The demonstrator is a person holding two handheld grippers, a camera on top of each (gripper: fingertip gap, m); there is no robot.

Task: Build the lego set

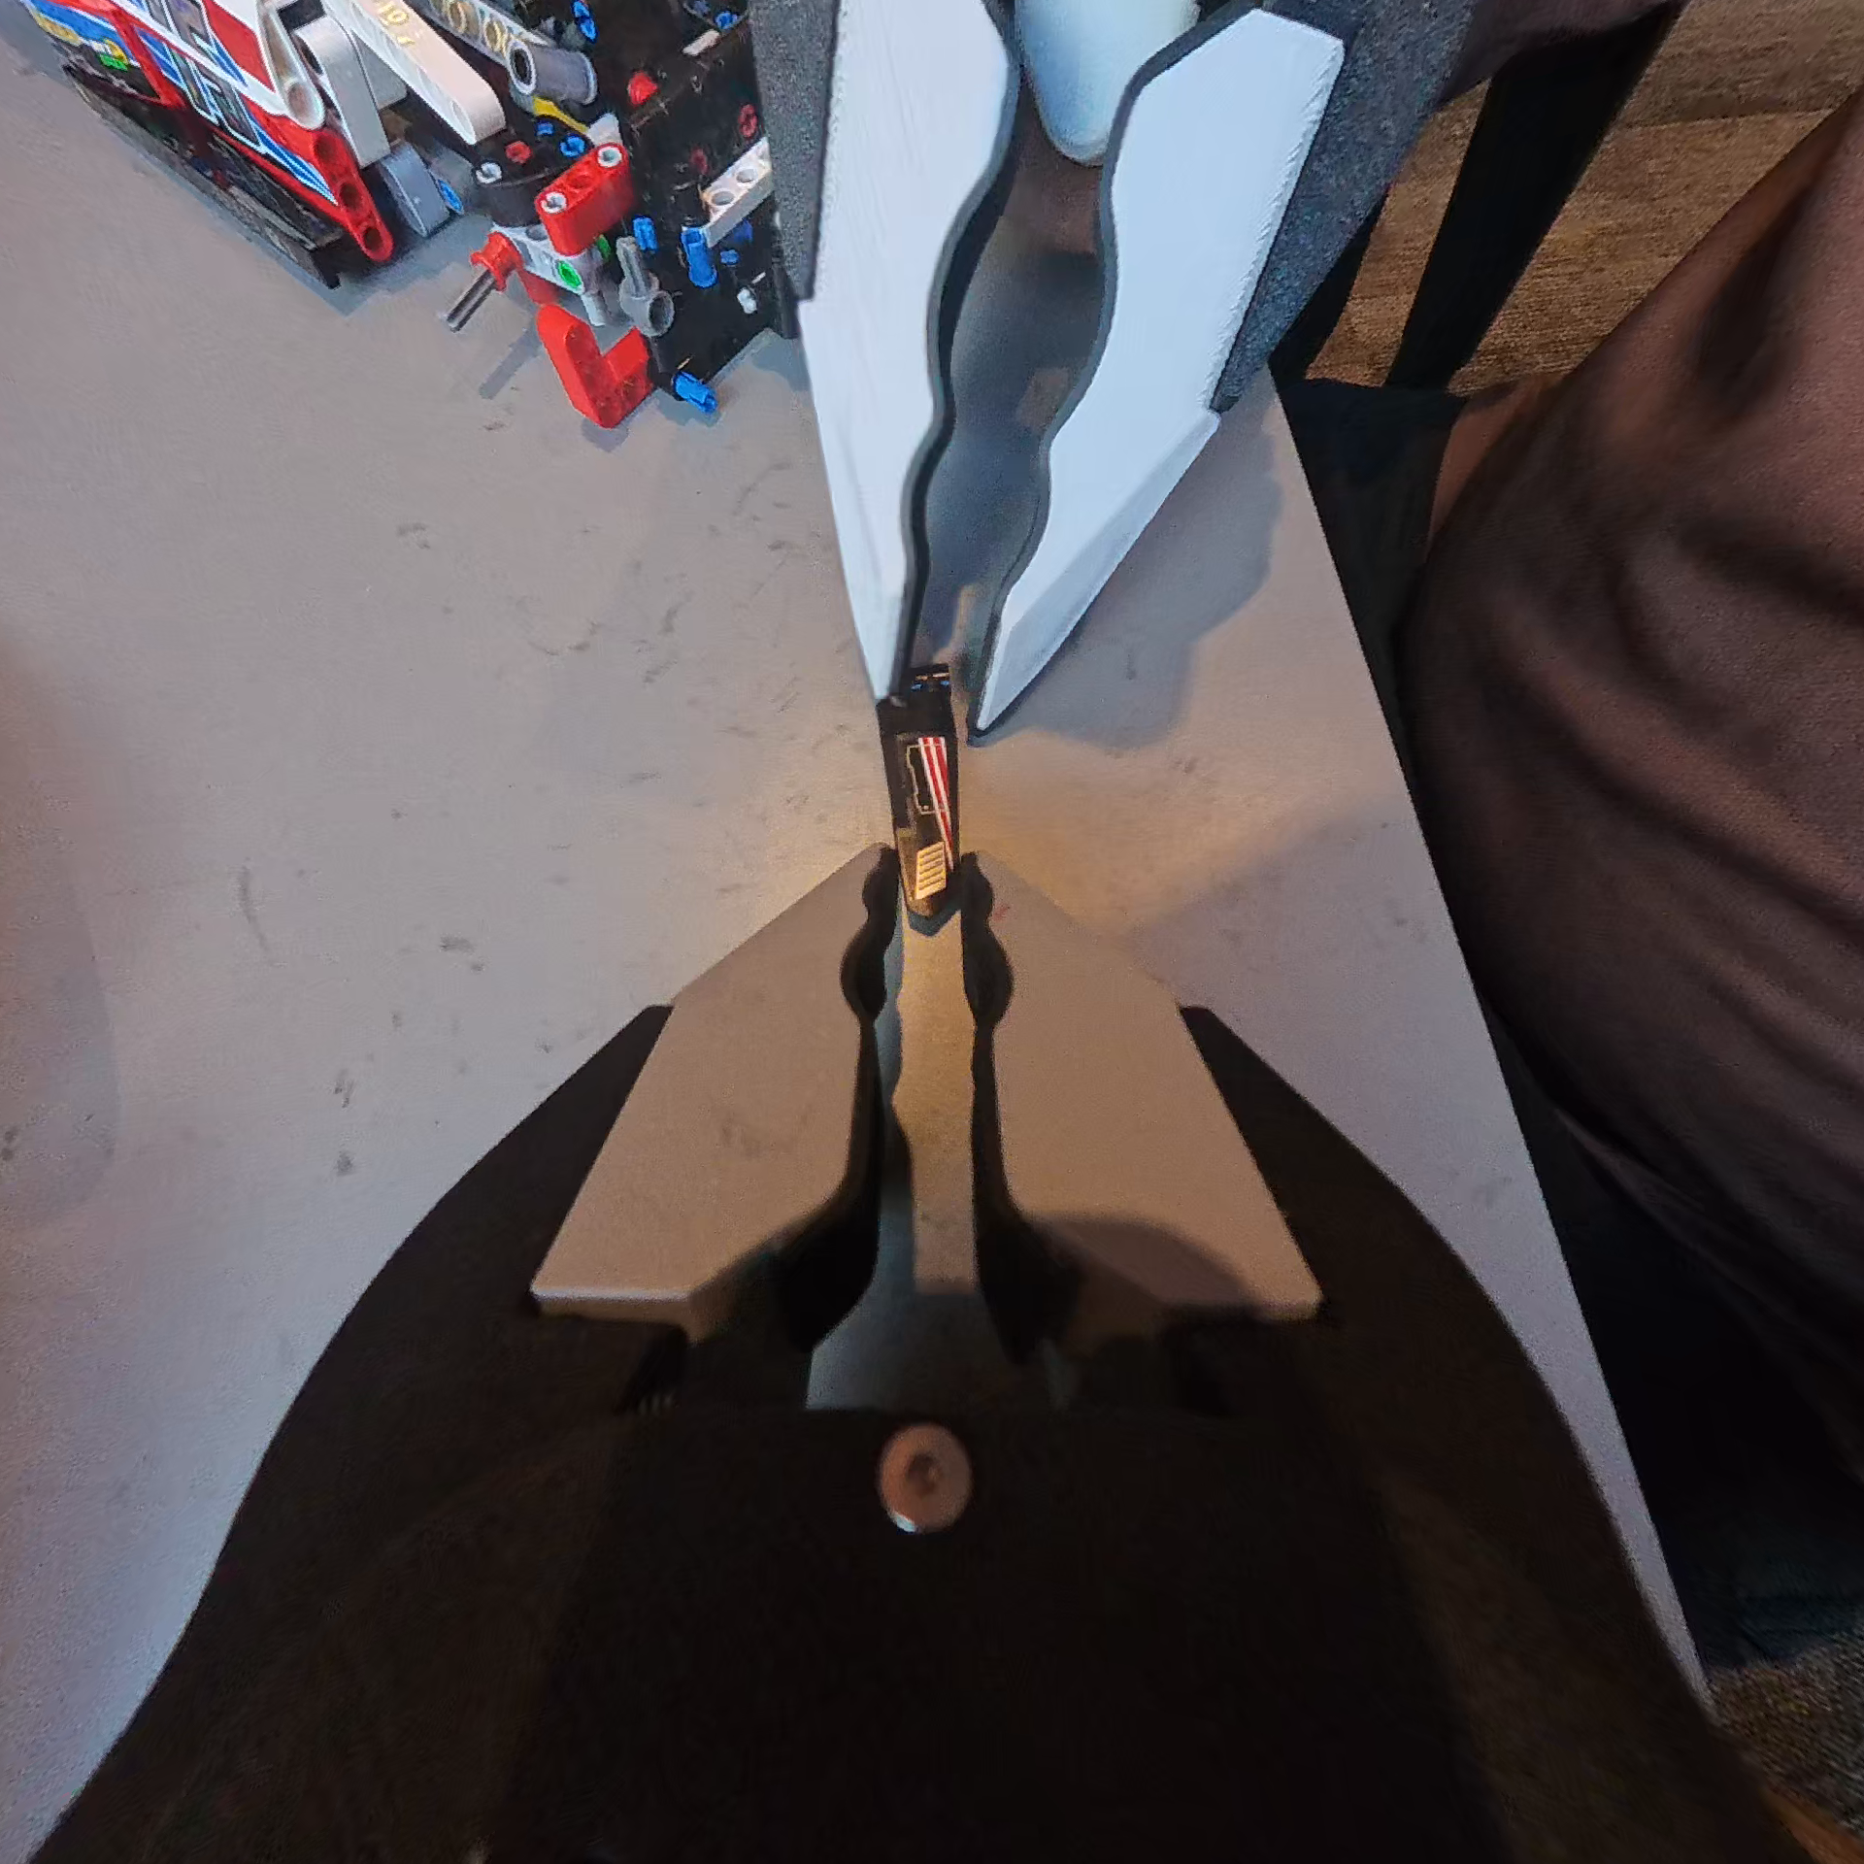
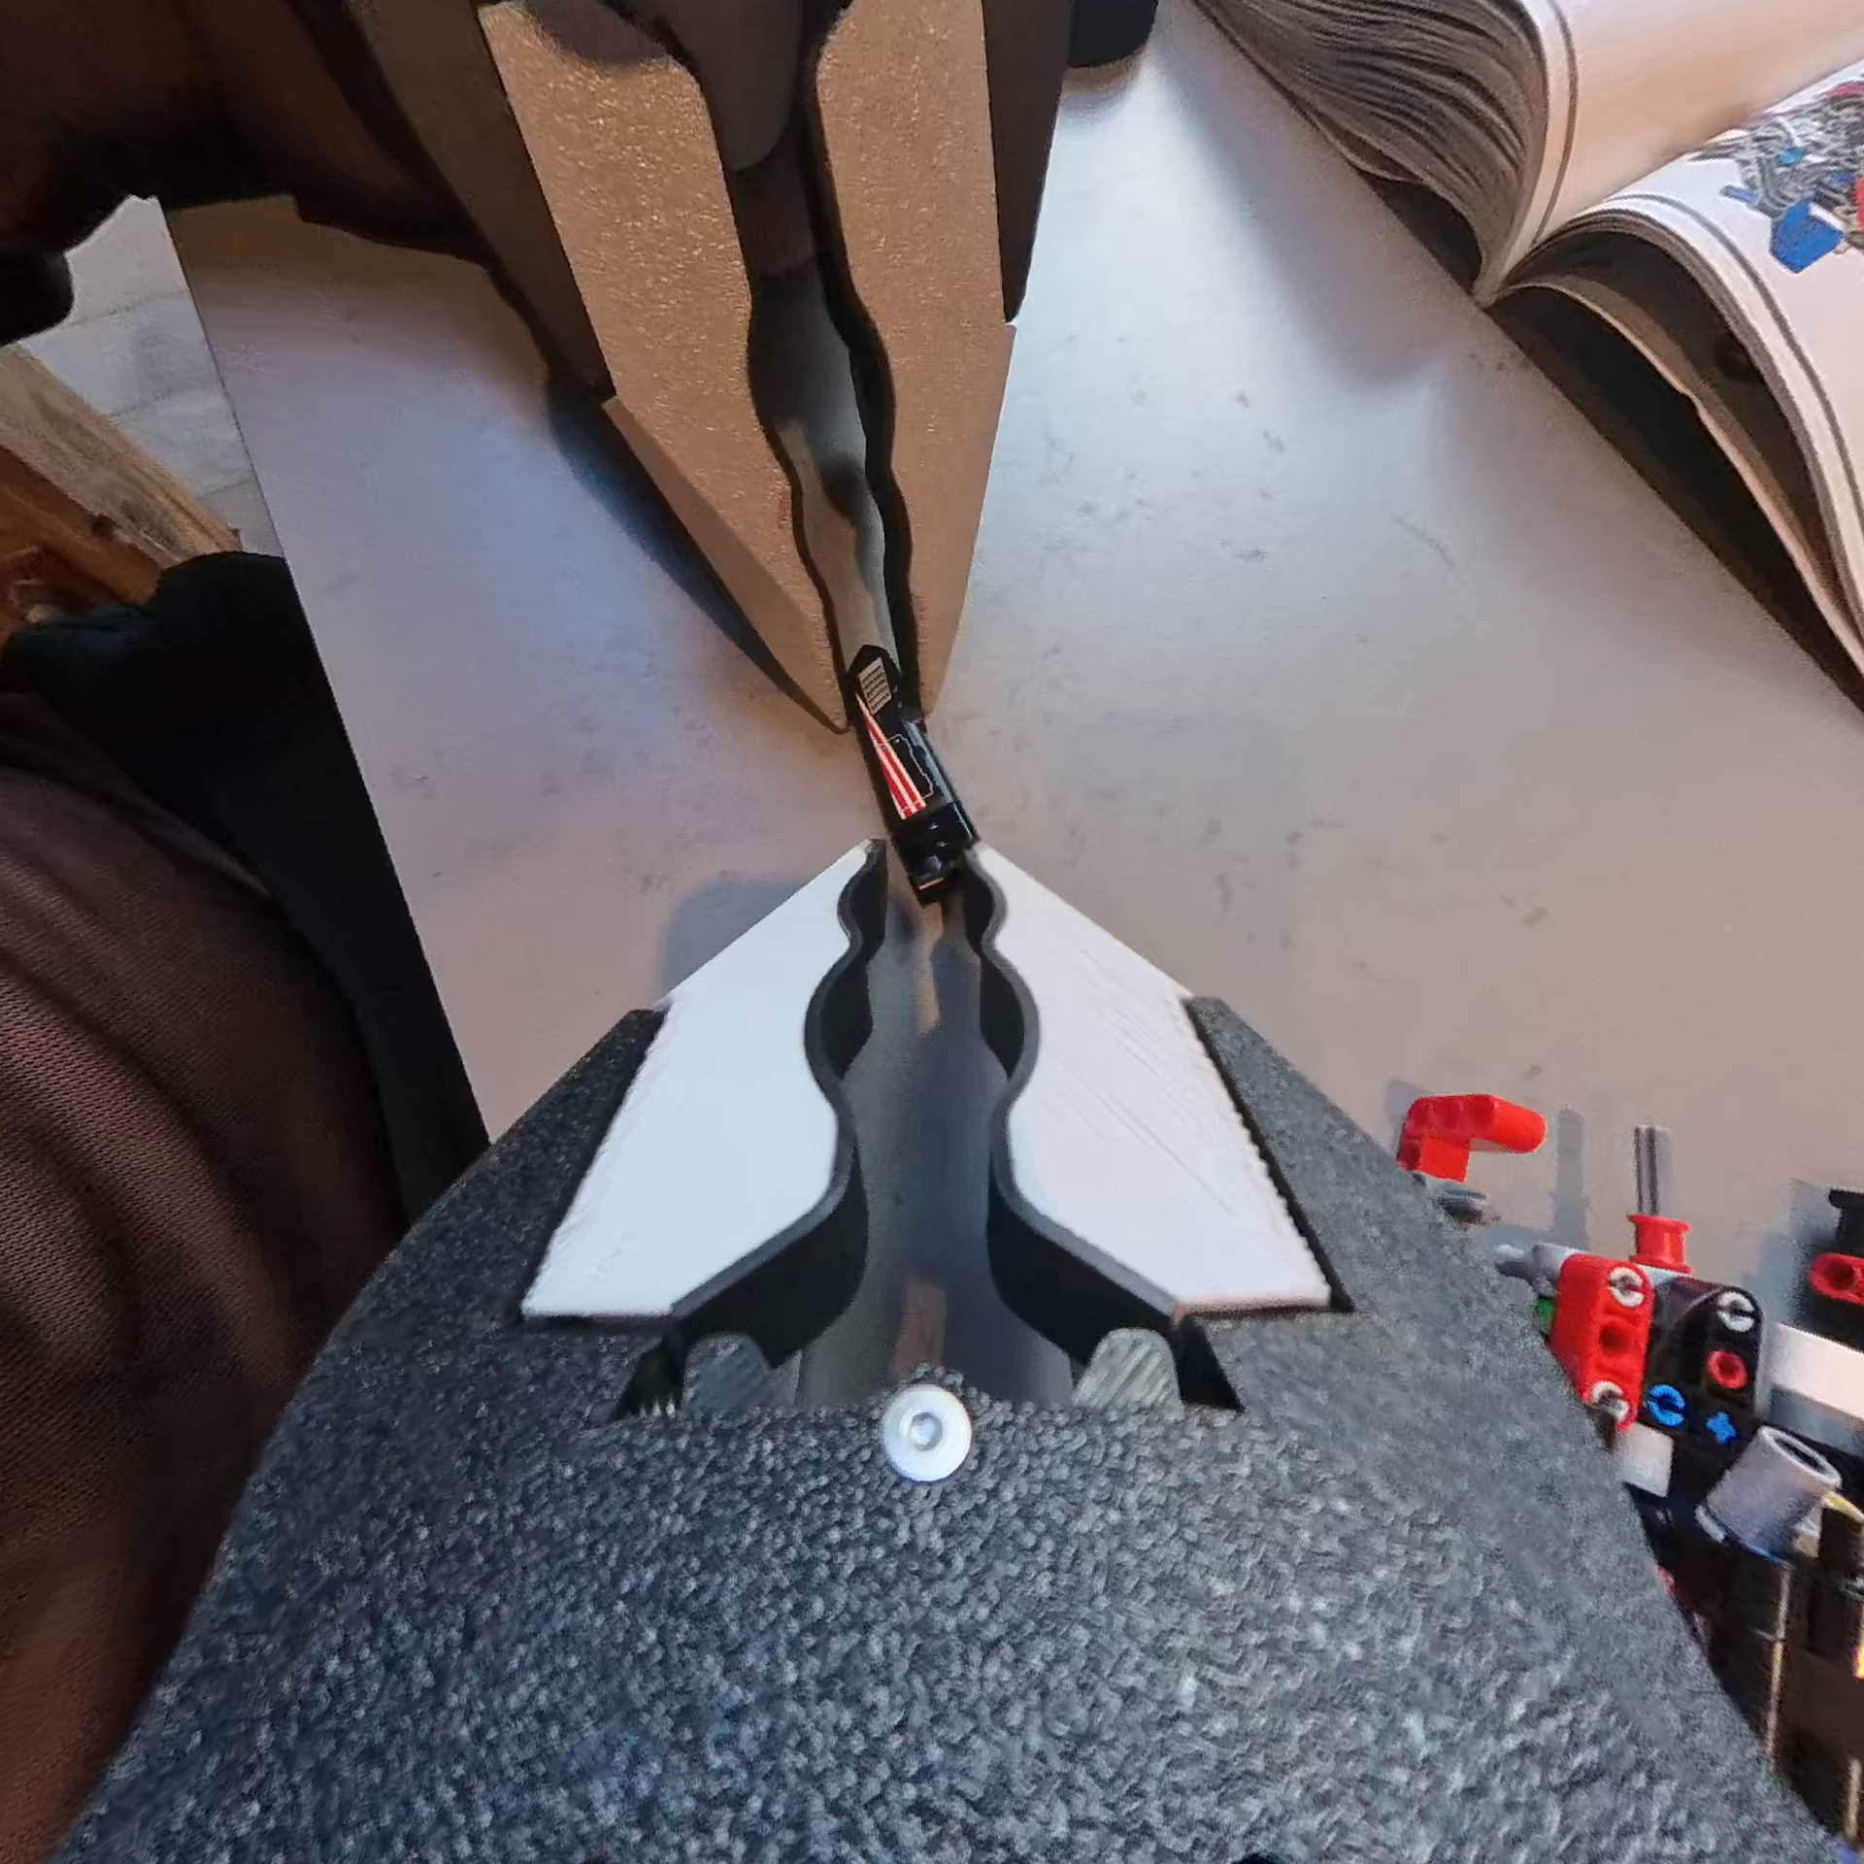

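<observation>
A narrow black lego piece with a red and white striped sticker is held in the air between both grippers, just above the grey table. My left gripper, with tan fingers, is shut on its near end. My right gripper, with white fingers, comes in from the top and closes on the far end. In the right wrist view my right gripper grips the piece at its pin-hole end, and the left gripper holds the stickered end.
The partly built red, white and black lego model stands on the table at the far left, and at the lower right in the right wrist view. An open instruction book lies at the back right. A person's brown-clad torso is at the table's edge. The tips of both grippers are at nearly the same place. Left tips and right tips are each some 20 centimetres from the open instruction book.
</observation>
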